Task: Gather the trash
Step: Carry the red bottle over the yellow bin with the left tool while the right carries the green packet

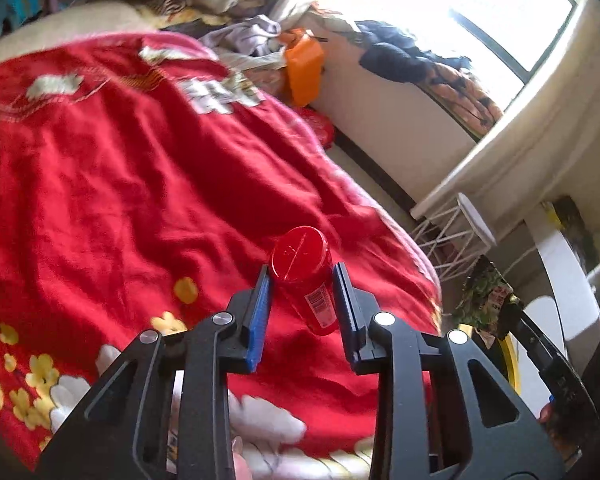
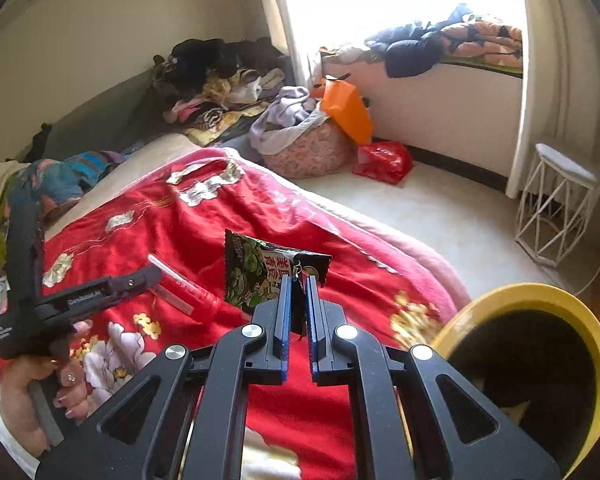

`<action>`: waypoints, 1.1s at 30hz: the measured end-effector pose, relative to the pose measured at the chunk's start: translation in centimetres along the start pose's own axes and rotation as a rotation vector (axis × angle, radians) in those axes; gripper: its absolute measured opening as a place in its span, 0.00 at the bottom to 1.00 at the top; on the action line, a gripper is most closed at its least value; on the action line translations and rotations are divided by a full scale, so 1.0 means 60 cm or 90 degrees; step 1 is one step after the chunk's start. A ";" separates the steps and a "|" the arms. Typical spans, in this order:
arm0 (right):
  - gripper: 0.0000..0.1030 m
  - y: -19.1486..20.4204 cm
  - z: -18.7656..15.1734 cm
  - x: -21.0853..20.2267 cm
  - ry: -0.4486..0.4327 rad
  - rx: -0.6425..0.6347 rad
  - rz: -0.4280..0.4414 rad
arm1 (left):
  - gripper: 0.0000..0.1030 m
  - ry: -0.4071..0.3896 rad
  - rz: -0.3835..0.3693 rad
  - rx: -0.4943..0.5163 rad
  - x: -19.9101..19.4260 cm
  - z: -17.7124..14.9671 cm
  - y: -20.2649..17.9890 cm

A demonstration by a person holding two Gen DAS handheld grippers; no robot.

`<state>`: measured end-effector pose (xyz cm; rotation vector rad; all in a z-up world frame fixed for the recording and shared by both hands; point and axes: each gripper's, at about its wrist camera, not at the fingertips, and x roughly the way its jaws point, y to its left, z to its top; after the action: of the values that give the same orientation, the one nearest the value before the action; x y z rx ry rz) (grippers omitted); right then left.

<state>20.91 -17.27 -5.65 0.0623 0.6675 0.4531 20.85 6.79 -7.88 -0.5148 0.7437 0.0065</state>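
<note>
Left gripper (image 1: 302, 280) angled down, clamped on red plastic bottle (image 1: 306, 280); right gripper (image 2: 299, 294) clamps green snack wrapper (image 2: 256, 274), yellow-rimmed bin (image 2: 540, 300) at 4 o'clock.

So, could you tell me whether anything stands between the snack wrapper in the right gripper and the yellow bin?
Nothing visible does. The right gripper holds the snack wrapper above the red blanket, and the yellow bin stands open just to its right, with clear space between them.
</note>
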 end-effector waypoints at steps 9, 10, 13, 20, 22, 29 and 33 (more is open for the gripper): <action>0.07 -0.044 -0.017 -0.061 -0.025 0.033 -0.026 | 0.23 -0.020 -0.035 0.086 -0.035 -0.023 -0.082; 0.07 -0.052 -0.018 -0.071 -0.029 0.040 -0.029 | 0.23 -0.020 -0.042 0.093 -0.039 -0.026 -0.091; 0.07 -0.069 -0.024 -0.091 -0.036 0.052 -0.039 | 0.23 -0.023 -0.058 0.113 -0.048 -0.033 -0.116; 0.07 -0.103 -0.036 -0.131 -0.051 0.075 -0.068 | 0.23 -0.030 -0.085 0.143 -0.063 -0.045 -0.161; 0.07 -0.111 -0.040 -0.142 -0.054 0.081 -0.074 | 0.23 -0.032 -0.091 0.151 -0.066 -0.048 -0.171; 0.07 -0.129 -0.047 -0.174 -0.071 0.093 -0.098 | 0.23 -0.043 -0.109 0.186 -0.085 -0.064 -0.210; 0.07 -0.139 -0.051 -0.192 -0.082 0.099 -0.109 | 0.23 -0.049 -0.123 0.206 -0.096 -0.071 -0.234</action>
<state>14.30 -29.92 -2.99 0.1787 0.5753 0.2291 16.41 -6.43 -0.54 -0.2738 0.6028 -0.2696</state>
